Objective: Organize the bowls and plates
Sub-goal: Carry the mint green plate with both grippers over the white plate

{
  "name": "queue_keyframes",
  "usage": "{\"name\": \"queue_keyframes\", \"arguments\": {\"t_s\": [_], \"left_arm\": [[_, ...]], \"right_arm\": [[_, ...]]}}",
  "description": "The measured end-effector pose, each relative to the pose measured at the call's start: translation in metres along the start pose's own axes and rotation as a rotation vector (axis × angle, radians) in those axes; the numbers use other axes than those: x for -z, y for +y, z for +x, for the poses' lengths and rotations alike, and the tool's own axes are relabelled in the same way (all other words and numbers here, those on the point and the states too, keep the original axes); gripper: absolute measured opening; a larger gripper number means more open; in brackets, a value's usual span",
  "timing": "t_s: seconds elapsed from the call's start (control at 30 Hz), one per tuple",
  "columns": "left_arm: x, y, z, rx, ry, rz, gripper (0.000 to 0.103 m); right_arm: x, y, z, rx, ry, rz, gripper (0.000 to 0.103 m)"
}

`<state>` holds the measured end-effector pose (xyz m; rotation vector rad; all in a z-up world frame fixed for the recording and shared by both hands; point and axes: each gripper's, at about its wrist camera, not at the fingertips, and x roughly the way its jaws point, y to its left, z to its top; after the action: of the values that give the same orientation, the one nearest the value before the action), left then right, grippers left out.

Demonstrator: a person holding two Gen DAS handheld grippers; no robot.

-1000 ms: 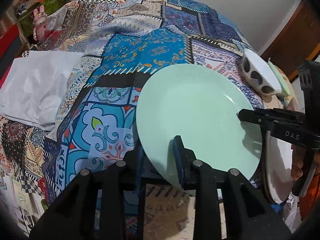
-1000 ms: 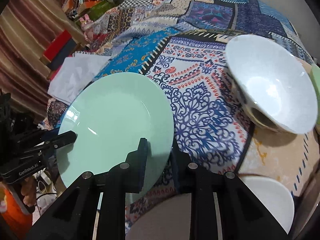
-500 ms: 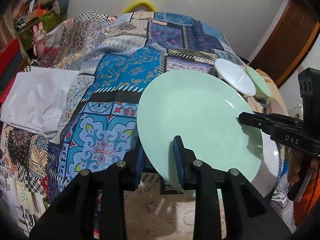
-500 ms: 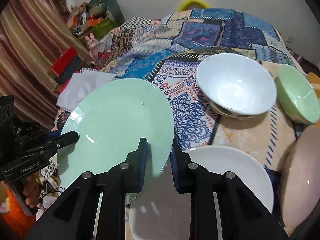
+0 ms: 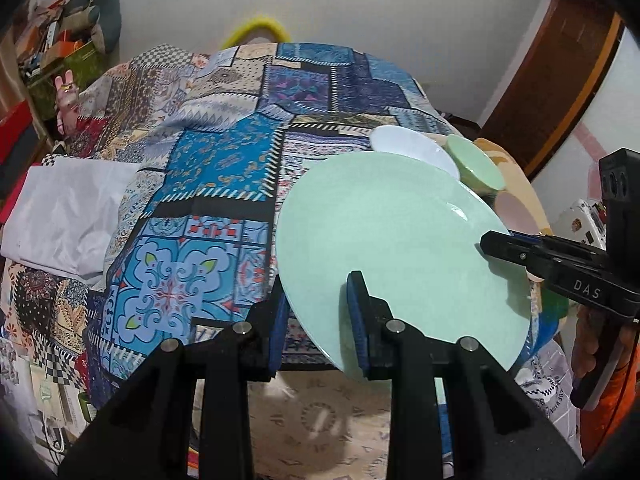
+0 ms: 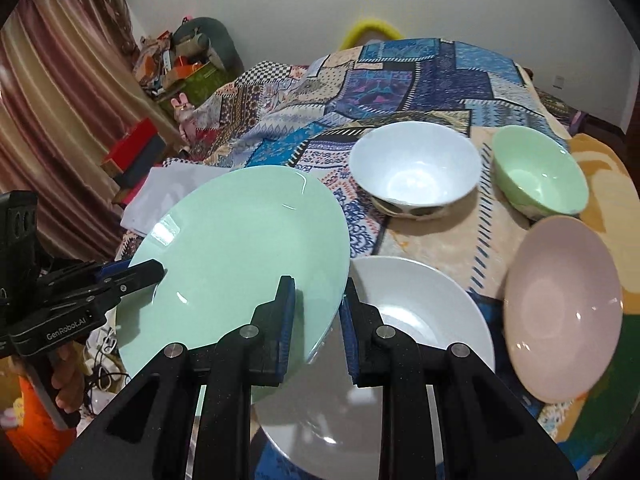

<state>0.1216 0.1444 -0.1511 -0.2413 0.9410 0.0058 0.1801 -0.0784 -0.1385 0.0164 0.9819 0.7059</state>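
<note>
Glossy, smooth mint plate point(image 6: 240, 240); glossy white plate point(image 6: 420, 312) at its 3 o'clock; matt patchwork cloth bedspread point(image 5: 224, 168); matt black plastic right gripper point(image 6: 316, 316).

I am seeing everything placed around the flat plate point(image 6: 420, 312) lying on the bedspread point(image 6: 400, 80): behind it sits the large bowl point(image 6: 416, 168), behind and right the small bowl point(image 6: 536, 168), right the tilted dish point(image 6: 560, 304), and left, overlapping its edge, the raised plate point(image 6: 240, 248).

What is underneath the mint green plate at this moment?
The green plate is held off the bed by both grippers. Its right edge overhangs the white plate; patchwork bedspread lies below elsewhere. What lies directly beneath is covered.
</note>
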Motion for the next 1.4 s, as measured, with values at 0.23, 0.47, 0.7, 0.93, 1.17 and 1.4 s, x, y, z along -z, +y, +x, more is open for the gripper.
{"name": "queue_keyframes", "arguments": {"t_s": [0.23, 0.47, 0.7, 0.93, 1.17, 1.4], "left_arm": [[0.007, -0.027, -0.004, 0.017, -0.001, 0.028, 0.029], [0.014, -0.051, 0.003, 0.034, 0.021, 0.056, 0.029], [0.021, -0.069, 0.015, 0.041, 0.054, 0.075, 0.029], [0.027, -0.079, 0.036, 0.050, 0.101, 0.078, 0.029], [0.031, -0.081, 0.056, 0.045, 0.147, 0.082, 0.029], [0.033, -0.080, 0.073, 0.035, 0.187, 0.077, 0.029]], "right_arm": [[0.013, -0.016, -0.017, 0.014, -0.021, 0.030, 0.020], [0.030, -0.034, -0.028, 0.026, -0.023, 0.068, 0.020], [0.047, -0.048, -0.032, 0.037, -0.006, 0.101, 0.020], [0.060, -0.063, -0.029, 0.036, 0.016, 0.140, 0.020], [0.067, -0.072, -0.018, 0.029, 0.045, 0.169, 0.020], [0.072, -0.079, -0.009, 0.023, 0.071, 0.190, 0.020]]}}
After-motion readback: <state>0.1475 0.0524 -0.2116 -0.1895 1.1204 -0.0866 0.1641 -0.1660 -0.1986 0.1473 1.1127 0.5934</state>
